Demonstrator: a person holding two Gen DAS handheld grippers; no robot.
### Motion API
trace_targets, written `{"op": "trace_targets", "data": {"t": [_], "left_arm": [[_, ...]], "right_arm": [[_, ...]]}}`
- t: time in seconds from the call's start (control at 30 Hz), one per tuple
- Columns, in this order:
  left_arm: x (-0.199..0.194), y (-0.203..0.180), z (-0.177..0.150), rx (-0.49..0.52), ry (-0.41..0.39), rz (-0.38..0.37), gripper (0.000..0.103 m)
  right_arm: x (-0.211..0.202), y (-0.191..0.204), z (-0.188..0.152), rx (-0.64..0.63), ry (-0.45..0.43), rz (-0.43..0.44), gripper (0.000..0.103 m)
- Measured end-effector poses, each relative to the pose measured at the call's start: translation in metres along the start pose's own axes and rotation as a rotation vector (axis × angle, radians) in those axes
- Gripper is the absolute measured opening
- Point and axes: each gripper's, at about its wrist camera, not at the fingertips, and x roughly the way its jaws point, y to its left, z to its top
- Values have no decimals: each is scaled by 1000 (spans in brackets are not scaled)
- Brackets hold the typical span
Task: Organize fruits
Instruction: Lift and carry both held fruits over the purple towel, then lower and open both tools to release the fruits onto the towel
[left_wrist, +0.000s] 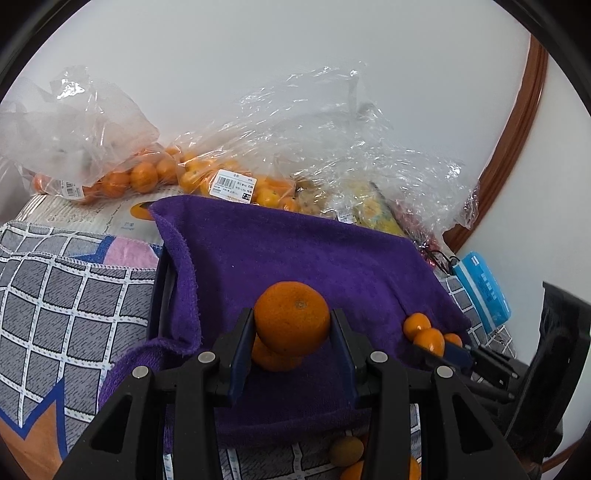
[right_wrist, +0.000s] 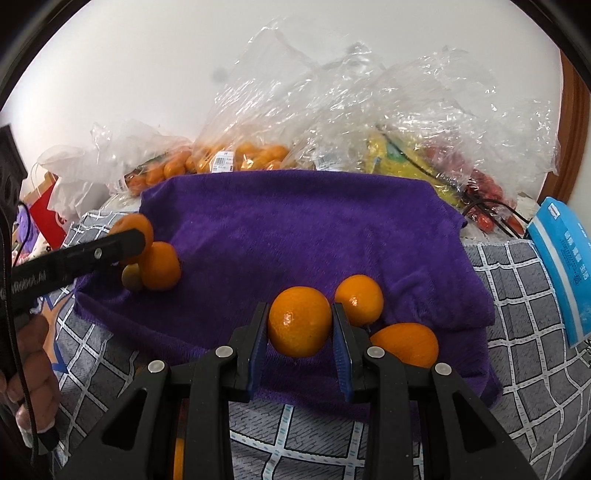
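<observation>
Oranges sit clamped in both my grippers — the left gripper (left_wrist: 291, 332) grasps a large orange (left_wrist: 291, 317) over the near left corner of the purple towel (left_wrist: 295, 258), above another orange (left_wrist: 271, 356), while my right gripper (right_wrist: 300, 326) grasps a smaller orange (right_wrist: 300, 321) at the towel's near edge beside two loose ones (right_wrist: 359, 300). I judge this the placing step — each fruit needs lowering gently onto the towel without knocking its neighbours rolling. Plastic bags of fruit (left_wrist: 229, 177) crowd the far edge.

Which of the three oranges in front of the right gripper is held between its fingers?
The left one of the three, the orange clamped in the right gripper. The other two oranges lie free on the purple towel, to its right.
</observation>
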Motion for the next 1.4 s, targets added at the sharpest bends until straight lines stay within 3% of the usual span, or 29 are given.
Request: {"op": "trace_targets", "data": {"t": [0.77, 1.4], "left_arm": [[19, -26, 8, 76, 56, 15, 39], [43, -31, 18, 109, 58, 132, 39]], "right_arm": [[0, -3, -3, -2, 11, -15, 33], [-10, -5, -4, -21, -6, -48, 33]]}}
